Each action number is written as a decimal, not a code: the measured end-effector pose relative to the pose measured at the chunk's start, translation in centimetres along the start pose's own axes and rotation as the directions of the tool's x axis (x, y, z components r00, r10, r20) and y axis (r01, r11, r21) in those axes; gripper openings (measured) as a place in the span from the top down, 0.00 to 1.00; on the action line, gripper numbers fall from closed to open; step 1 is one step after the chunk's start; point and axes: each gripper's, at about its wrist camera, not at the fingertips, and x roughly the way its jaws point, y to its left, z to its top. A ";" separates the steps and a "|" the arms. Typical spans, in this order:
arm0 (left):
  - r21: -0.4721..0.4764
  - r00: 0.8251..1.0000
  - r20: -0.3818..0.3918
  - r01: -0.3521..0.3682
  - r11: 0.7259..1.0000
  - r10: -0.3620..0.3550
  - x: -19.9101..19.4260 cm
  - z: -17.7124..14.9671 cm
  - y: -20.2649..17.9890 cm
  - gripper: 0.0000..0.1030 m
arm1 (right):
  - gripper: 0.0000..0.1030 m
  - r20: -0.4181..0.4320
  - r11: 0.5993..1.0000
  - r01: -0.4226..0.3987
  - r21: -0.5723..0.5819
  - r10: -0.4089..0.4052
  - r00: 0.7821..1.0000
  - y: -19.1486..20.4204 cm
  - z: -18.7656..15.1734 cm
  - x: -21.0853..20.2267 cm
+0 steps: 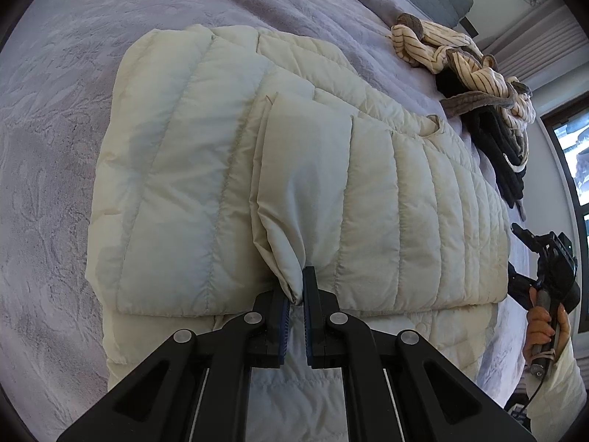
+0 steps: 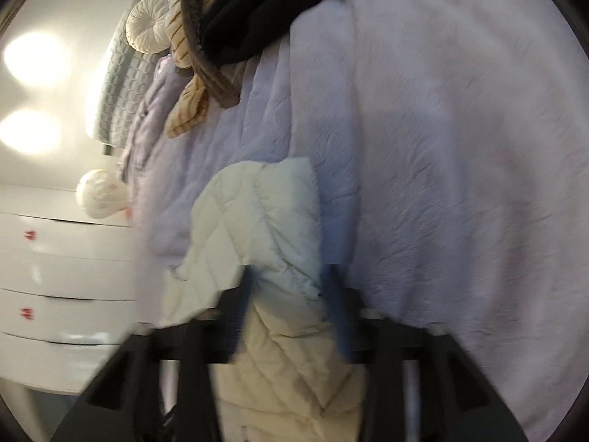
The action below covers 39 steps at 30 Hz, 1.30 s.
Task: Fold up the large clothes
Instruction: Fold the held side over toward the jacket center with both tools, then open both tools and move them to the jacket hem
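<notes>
A cream quilted puffer jacket [image 1: 294, 169] lies spread on a lilac bedspread [image 1: 55, 147], its sides folded in over the middle. My left gripper [image 1: 298, 287] is shut on a bunched fold of a sleeve at the jacket's near edge. In the right wrist view, which is blurred, my right gripper [image 2: 291, 287] stands open. A corner of the jacket [image 2: 257, 221] lies between its fingers, and the pads do not press on it. In the left wrist view a hand holds the right gripper [image 1: 545, 258] just beyond the jacket's right edge.
A cream striped garment [image 1: 460, 59] and a black garment [image 1: 504, 154] lie heaped on the bed beyond the jacket. A round white cushion [image 2: 147, 25] and a grey quilted pillow [image 2: 114, 92] sit at the bed's head. White drawers [image 2: 55, 276] stand beside the bed.
</notes>
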 end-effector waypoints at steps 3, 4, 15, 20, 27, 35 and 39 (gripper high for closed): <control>-0.001 1.000 0.003 -0.008 1.000 0.008 0.2 0.1 0.0 0.92 | 0.56 -0.029 1.000 0.012 -0.006 -0.012 1.000 -0.5 -0.1 0.8; -0.002 1.000 0.003 -0.009 1.000 0.009 0.4 0.1 0.0 0.92 | 0.78 -0.043 0.999 0.036 -0.012 -0.037 0.998 -0.8 -0.2 1.2; 0.044 0.994 0.050 -0.102 0.994 0.100 -2.3 0.4 0.5 0.92 | 0.80 -0.031 0.990 0.134 -0.046 -0.135 0.990 -0.8 -0.3 2.7; 0.051 0.984 0.081 -0.166 0.985 0.161 -4.3 0.3 0.9 0.92 | 0.79 0.005 0.978 0.187 -0.088 -0.187 0.982 0.9 -0.6 1.6; 0.074 0.974 0.067 -0.221 0.972 0.216 -6.7 -0.8 0.2 0.92 | 0.61 0.072 0.951 0.268 -0.153 -0.260 0.963 3.9 -2.4 -2.4; 0.101 0.960 0.044 -0.281 0.954 0.278 -9.3 -3.6 -1.1 0.36 | 0.39 0.007 0.917 0.310 -0.251 -0.319 0.948 6.5 -9.4 -5.3; 0.108 0.955 0.066 -0.297 0.949 0.291 -11.3 -5.5 -1.3 0.12 | 0.34 -0.042 0.924 0.295 -0.245 -0.314 0.948 6.5 -13.0 -5.9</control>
